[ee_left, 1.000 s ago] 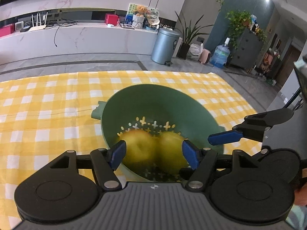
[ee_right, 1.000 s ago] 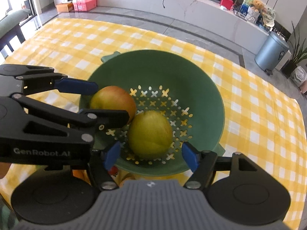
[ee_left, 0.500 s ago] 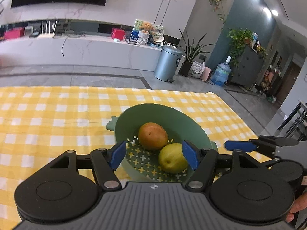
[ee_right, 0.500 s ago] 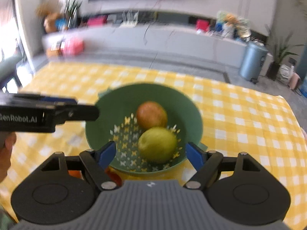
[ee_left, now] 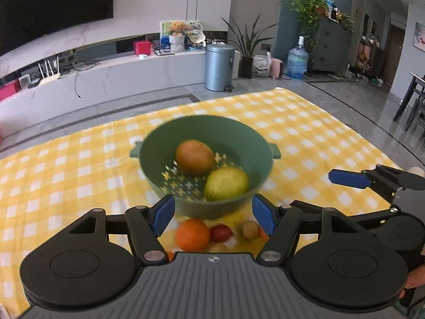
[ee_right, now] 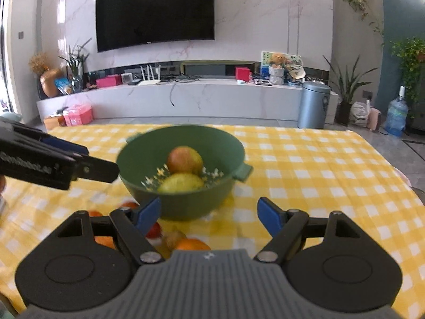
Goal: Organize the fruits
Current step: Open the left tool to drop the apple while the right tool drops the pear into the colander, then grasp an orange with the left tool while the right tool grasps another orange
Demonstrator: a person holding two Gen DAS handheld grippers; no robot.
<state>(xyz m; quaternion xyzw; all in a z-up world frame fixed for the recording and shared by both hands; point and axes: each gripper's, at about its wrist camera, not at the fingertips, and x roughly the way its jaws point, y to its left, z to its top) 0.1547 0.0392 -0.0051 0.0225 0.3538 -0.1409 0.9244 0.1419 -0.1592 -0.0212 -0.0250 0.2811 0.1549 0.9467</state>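
Note:
A green colander bowl (ee_left: 247, 138) stands on the yellow checked cloth and holds a reddish apple (ee_left: 195, 157) and a yellow-green fruit (ee_left: 226, 183). The bowl (ee_right: 228, 143), apple (ee_right: 184, 159) and yellow-green fruit (ee_right: 182, 183) also show in the right wrist view. Loose fruit lies in front of the bowl: an orange (ee_left: 193, 234), a small red fruit (ee_left: 220, 233) and a brownish one (ee_left: 249, 230). My left gripper (ee_left: 213, 215) is open and empty above them. My right gripper (ee_right: 209, 214) is open and empty, near the bowl's front.
The yellow checked cloth (ee_left: 305, 138) covers the table; its right edge drops to the floor. More loose fruit (ee_right: 192, 244) lies under the right gripper. A chair (ee_left: 411, 101) stands far right; a grey bin (ee_left: 219, 67) and a white bench are behind.
Both grippers have pulled back and tilted up from over the bowl. The bowl now sits farther off and the loose fruit in front of it has come into view.

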